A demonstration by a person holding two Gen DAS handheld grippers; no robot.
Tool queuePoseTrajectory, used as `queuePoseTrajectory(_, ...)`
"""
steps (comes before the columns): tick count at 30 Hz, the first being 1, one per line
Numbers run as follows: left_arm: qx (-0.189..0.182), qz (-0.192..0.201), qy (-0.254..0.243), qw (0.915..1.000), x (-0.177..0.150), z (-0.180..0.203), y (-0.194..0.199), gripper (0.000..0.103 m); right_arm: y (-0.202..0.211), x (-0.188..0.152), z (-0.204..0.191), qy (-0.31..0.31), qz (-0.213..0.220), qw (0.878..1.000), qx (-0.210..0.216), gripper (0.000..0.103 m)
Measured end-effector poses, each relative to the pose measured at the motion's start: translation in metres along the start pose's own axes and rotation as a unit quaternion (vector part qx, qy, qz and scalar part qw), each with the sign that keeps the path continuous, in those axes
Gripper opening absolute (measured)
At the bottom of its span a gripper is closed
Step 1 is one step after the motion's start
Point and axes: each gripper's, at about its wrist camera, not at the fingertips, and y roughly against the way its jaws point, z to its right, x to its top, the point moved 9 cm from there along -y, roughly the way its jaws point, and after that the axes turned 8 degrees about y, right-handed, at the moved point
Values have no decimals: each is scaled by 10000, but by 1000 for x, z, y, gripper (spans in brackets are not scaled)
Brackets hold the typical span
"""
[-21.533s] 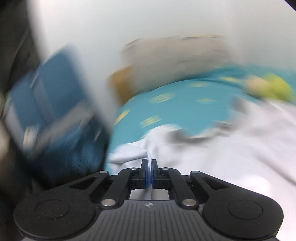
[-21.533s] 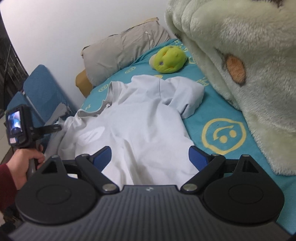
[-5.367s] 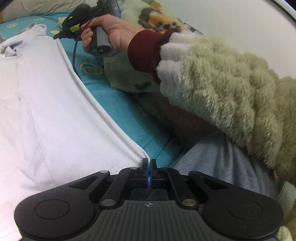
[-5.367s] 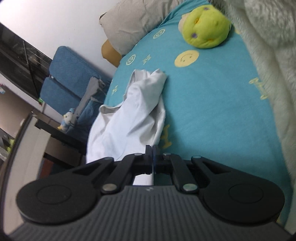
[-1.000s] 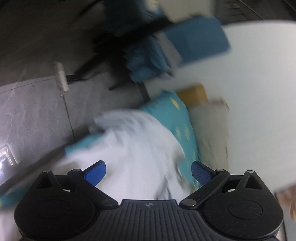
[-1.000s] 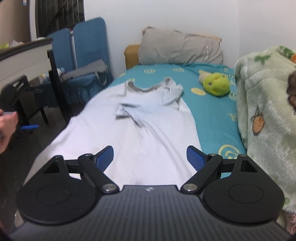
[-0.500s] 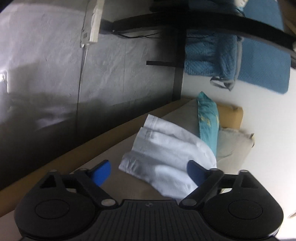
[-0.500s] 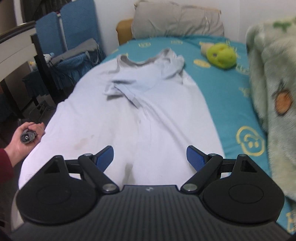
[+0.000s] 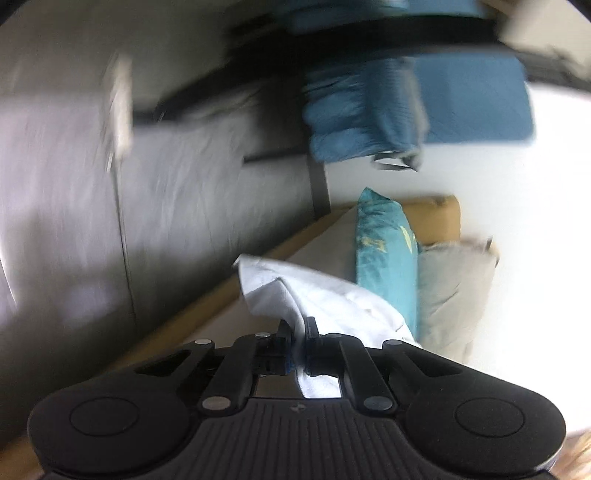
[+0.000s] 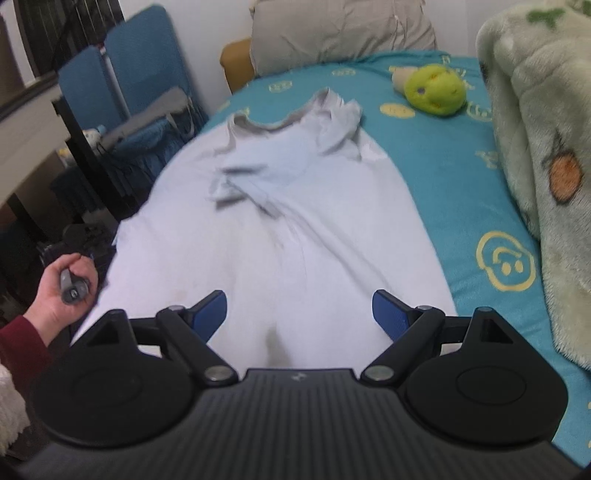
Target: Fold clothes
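Note:
A white shirt (image 10: pixel 295 221) lies spread lengthwise on the teal bed sheet (image 10: pixel 461 177), collar towards the pillow, one sleeve folded onto the chest. Its left edge hangs over the bed's side. In the left wrist view my left gripper (image 9: pixel 297 332) is closing its jaws on that hanging edge of the shirt (image 9: pixel 332 299), and the pads pinch the fabric. A person's hand (image 10: pixel 66 291) in a dark red sleeve holds that gripper's handle at the bed's left side. My right gripper (image 10: pixel 299 310) hovers open over the shirt's lower part with nothing between its fingers.
A green plush toy (image 10: pixel 434 90) and a grey pillow (image 10: pixel 340 33) lie at the head of the bed. A pale fleece blanket (image 10: pixel 546 147) is piled along the right side. Blue folding chairs (image 10: pixel 122 74) and a dark desk stand left of the bed, over grey floor.
My left gripper dropped towards the shirt edge hanging over the bed's side and went from wide open to pinching it. The right gripper tipped down slightly, staying open.

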Motion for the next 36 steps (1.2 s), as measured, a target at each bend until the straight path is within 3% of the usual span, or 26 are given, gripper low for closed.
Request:
queuePoseTrajectory(3, 187, 445, -1256, 9909, -10, 59, 22, 6, 10, 9, 0, -27, 179, 9998, -8, 87)
queuePoseTrajectory(5, 201, 713, -2242, 9717, -32, 107, 34, 6, 15, 12, 2, -67, 255, 9997, -2, 87)
queuePoseTrajectory(7, 213, 974, -3203, 9420, -54, 156, 46, 6, 20, 14, 5, -138, 310, 9994, 14, 87)
queuePoseTrajectory(9, 207, 1095, -4103, 9051, -92, 199, 50, 6, 27, 18, 12, -271, 388, 9989, 35, 87)
queuePoseTrajectory(12, 193, 979, -5096, 8546, -161, 242, 40, 6, 47, 28, 35, -734, 650, 9951, 83, 87)
queuePoseTrajectory(14, 200, 816, -5576, 8258, -209, 258, 27, 6, 60, 35, 52, -957, 851, 9917, 70, 87)
queuePoseTrajectory(17, 278, 503, -6013, 7970, -276, 262, -3, 6, 73, 39, 78, -1152, 1043, 9878, -76, 87)
queuePoseTrajectory(22, 677, -26, -6283, 7750, -352, 222, -67, 6, 67, 29, 115, -1588, 989, 9821, -207, 88)
queuePoseTrajectory(23, 790, -83, -6293, 7731, -359, 212, -78, 6, 63, 27, 118, -1612, 959, 9820, -211, 88)
queuePoseTrajectory(25, 875, -219, -6180, 7809, -361, 190, -90, 10, 55, 25, 121, -1614, 917, 9824, -199, 88)
queuePoseTrajectory(27, 813, -330, -6082, 7889, -361, 177, -91, 37, 48, 25, 121, -1573, 891, 9834, -169, 88)
queuePoseTrajectory(28, 747, -386, -6125, 7860, -363, 173, -87, 45, 44, 25, 121, -1553, 878, 9838, -153, 88)
queuePoseTrajectory(30, 642, -444, -6281, 7742, -366, 170, -76, 76, 41, 28, 117, -1474, 924, 9847, -55, 88)
queuePoseTrajectory(32, 572, -351, -6337, 7706, -366, 170, -56, 91, 40, 31, 112, -1362, 978, 9858, 2, 88)
queuePoseTrajectory(36, 363, -233, -6215, 7822, -366, 176, 7, 95, 45, 38, 102, -1172, 1142, 9865, 66, 88)
